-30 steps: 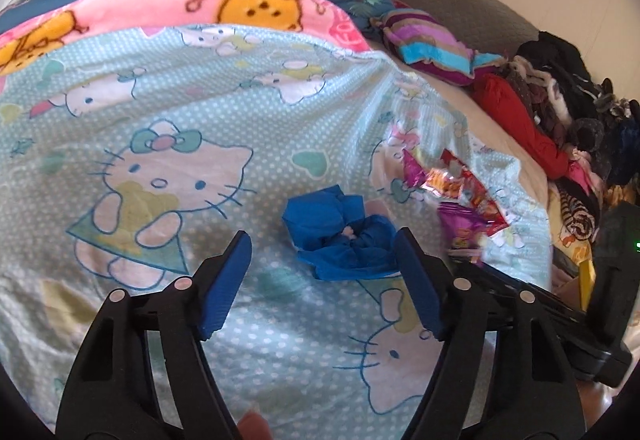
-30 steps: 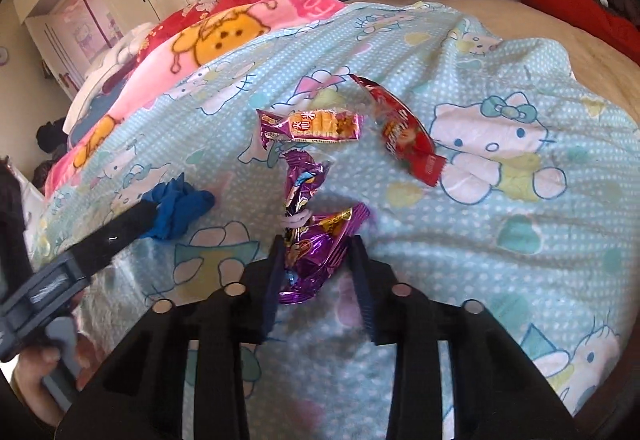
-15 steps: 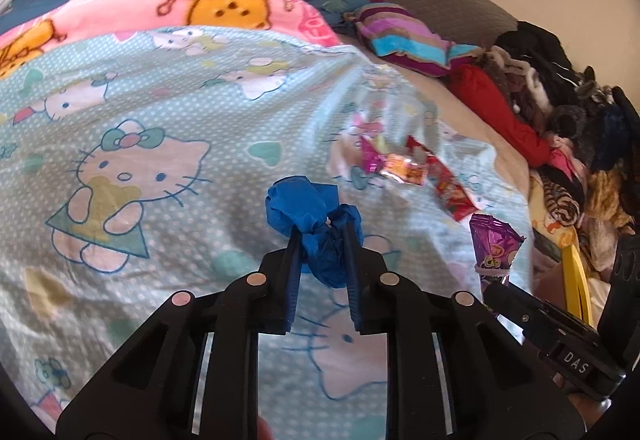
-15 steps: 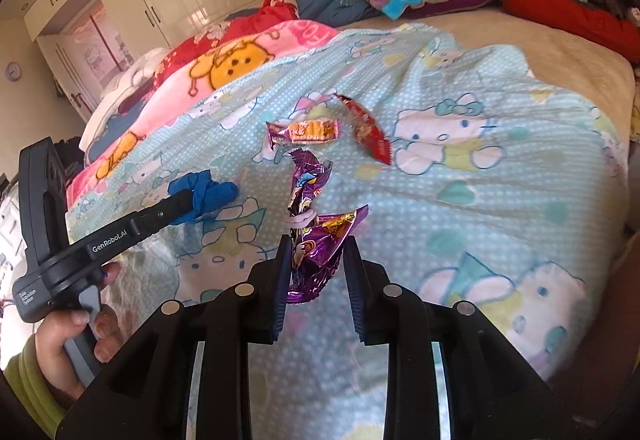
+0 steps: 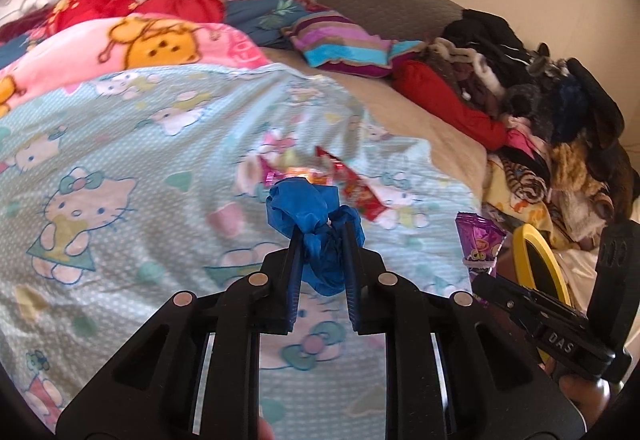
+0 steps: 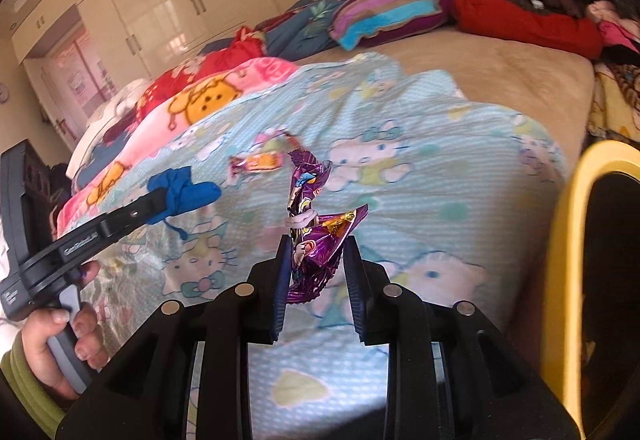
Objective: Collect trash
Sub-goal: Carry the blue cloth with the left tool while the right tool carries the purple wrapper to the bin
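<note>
Trash here is feather-light and crushable: my left gripper [image 5: 322, 240] pinches the soft blue wad [image 5: 312, 216] mid-bunch, my right gripper [image 6: 314, 260] clamps the slippery purple foil wrapper [image 6: 316, 236] low.

A crumpled blue wad [image 5: 316, 236] and a twisted purple foil wrapper [image 6: 316, 240] – both lifted above the bed; orange wrapper [image 6: 256, 162] and red wrapper [image 5: 356, 188] lie flat on the sheet.

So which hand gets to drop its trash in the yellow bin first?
Probably the right. Its hand-held gripper, shut on the purple wrapper, is right beside the bin's rim. The left hand-held gripper, holding the blue wad, sits farther away.
</note>
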The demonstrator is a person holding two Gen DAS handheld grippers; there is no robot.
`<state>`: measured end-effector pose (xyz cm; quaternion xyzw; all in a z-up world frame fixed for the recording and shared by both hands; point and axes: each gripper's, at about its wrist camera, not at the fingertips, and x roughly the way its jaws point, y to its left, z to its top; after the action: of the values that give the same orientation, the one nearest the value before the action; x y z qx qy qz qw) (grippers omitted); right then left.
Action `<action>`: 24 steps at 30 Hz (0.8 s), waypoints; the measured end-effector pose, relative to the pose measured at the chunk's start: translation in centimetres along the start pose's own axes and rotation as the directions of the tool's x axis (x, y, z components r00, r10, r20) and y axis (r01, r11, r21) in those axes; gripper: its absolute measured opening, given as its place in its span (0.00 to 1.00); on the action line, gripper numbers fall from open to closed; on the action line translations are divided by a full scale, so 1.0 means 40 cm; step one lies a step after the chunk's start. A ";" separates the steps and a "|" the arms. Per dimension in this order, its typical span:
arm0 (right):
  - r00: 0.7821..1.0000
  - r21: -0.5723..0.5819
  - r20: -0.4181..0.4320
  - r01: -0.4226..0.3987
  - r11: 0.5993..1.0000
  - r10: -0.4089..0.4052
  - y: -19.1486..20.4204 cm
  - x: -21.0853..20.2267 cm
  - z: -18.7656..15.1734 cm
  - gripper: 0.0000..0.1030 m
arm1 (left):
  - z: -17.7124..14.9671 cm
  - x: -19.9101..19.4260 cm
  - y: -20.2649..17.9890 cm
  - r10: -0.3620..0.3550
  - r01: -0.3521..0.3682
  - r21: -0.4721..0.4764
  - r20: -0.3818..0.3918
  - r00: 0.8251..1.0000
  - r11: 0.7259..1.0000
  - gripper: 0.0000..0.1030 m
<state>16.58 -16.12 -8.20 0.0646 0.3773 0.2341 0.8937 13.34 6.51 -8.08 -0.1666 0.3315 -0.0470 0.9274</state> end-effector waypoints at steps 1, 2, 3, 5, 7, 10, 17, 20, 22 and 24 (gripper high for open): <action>1.000 0.011 0.008 0.006 1.000 -0.007 -0.013 -0.010 0.001 0.24 | 0.000 0.001 -0.014 -0.009 0.009 0.006 -0.001 1.000 1.000 0.13; 1.000 0.020 0.015 0.012 1.000 -0.012 -0.023 -0.019 0.003 0.24 | -0.001 0.001 -0.024 -0.016 0.016 0.012 -0.002 1.000 1.000 0.13; 1.000 0.028 0.020 0.016 0.999 -0.017 -0.032 -0.028 0.004 0.24 | -0.001 0.002 -0.038 -0.023 0.023 0.023 -0.004 1.000 0.999 0.13; 0.999 0.044 0.035 0.028 0.999 -0.029 -0.054 -0.049 0.008 0.24 | -0.003 0.003 -0.069 -0.039 0.040 0.047 -0.009 0.999 0.998 0.13; 0.998 0.057 0.046 0.044 0.997 -0.046 -0.071 -0.065 0.011 0.24 | -0.006 0.002 -0.094 -0.054 0.054 0.063 -0.012 0.998 0.997 0.13; 0.995 0.084 0.065 0.065 0.994 -0.071 -0.101 -0.091 0.016 0.24 | -0.006 0.003 -0.130 -0.076 0.077 0.088 -0.014 0.997 0.993 0.13; 0.987 0.149 0.101 0.106 0.983 -0.122 -0.177 -0.149 0.020 0.24 | -0.010 0.004 -0.212 -0.126 0.127 0.142 -0.022 0.992 0.982 0.13; 0.983 0.165 0.111 0.127 0.978 -0.147 -0.201 -0.169 0.022 0.24 | -0.015 0.004 -0.240 -0.139 0.142 0.160 -0.027 0.990 0.977 0.13; 0.981 0.172 0.113 0.138 0.975 -0.158 -0.216 -0.180 0.021 0.24 | -0.017 0.004 -0.258 -0.149 0.152 0.174 -0.030 0.988 0.973 0.13; 0.978 0.174 0.116 0.152 0.973 -0.173 -0.228 -0.190 0.019 0.24 | -0.020 0.002 -0.275 -0.159 0.162 0.186 -0.032 0.987 0.969 0.13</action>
<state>15.89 -27.68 -5.41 0.1220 0.3403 0.1234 0.9242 13.17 -4.07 -4.97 -0.1041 0.3186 -0.1544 0.9294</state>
